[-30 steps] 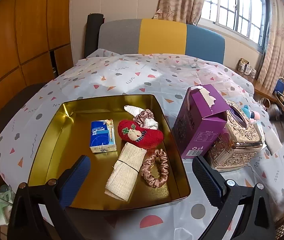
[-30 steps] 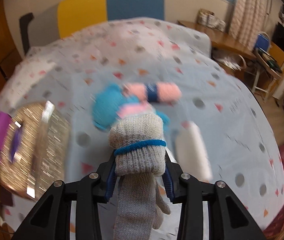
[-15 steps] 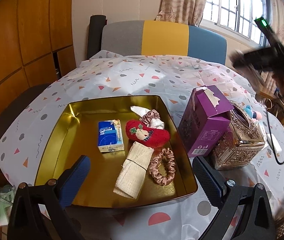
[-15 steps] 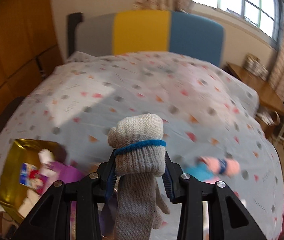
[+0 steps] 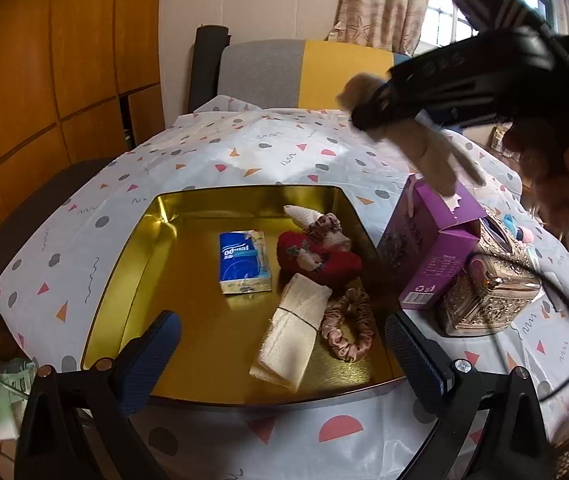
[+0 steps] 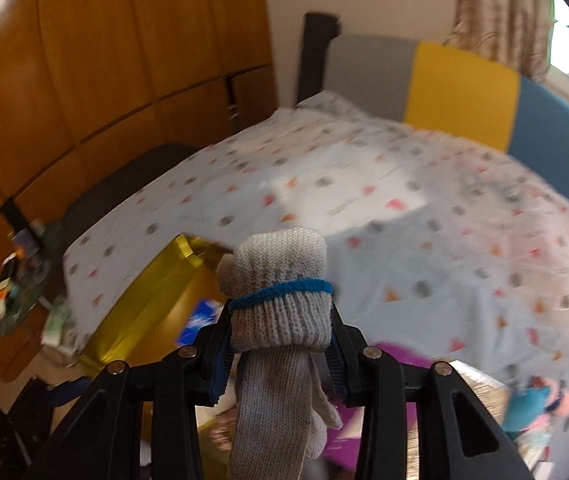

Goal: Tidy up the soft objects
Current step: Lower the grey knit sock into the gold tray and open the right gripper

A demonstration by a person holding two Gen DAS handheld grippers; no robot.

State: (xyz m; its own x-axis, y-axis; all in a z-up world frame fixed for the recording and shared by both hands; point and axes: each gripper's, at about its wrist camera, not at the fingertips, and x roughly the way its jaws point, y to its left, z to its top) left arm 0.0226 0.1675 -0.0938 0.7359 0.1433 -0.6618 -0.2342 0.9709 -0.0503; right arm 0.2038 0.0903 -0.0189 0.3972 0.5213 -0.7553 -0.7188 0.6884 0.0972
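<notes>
A rolled grey knit glove (image 6: pixel 280 304) with a blue band sits clamped in my right gripper (image 6: pixel 280 344), its fingers dangling below. From the left wrist view that gripper (image 5: pixel 368 108) hangs in the air above the purple box (image 5: pixel 432 252), the glove (image 5: pixel 428 152) drooping from it. A gold tray (image 5: pixel 132 264) holds a blue tissue pack (image 5: pixel 242 262), a red plush slipper (image 5: pixel 318 260), a folded cream cloth (image 5: pixel 294 336) and a pink scrunchie (image 5: pixel 350 332). My left gripper (image 5: pixel 282 348) stands open at the tray's near edge, empty.
An ornate gold tissue box (image 5: pixel 488 296) stands right of the purple box. Pink and blue soft things (image 6: pixel 536 404) lie on the patterned tablecloth (image 5: pixel 244 148) beyond it. A chair back (image 5: pixel 304 72) is at the far side; wood panelling on the left.
My right gripper has swung leftward with the glove, from over the pink and blue soft things to above the purple box and tray. The left gripper has stayed put.
</notes>
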